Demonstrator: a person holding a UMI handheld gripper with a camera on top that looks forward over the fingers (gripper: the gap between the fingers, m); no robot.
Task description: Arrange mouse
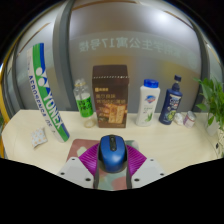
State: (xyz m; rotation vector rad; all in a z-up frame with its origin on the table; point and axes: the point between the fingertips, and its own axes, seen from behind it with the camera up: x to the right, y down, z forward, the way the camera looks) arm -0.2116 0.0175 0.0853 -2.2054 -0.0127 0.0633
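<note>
A blue computer mouse (112,152) with a dark scroll wheel sits between my gripper's (112,160) two fingers, pointing away from me. The magenta pads (86,156) press against its left and right sides with no gap showing, so the gripper is shut on it. The mouse is over the near edge of the beige table (170,143). I cannot tell whether its underside rests on the table or is lifted.
Along the back of the table stand a green, white and blue tube (48,92) leaning at the left, a small bottle (82,103), a brown box (110,93), a white bottle (149,103) and a blue bottle (172,100). A plant (212,102) is at the right.
</note>
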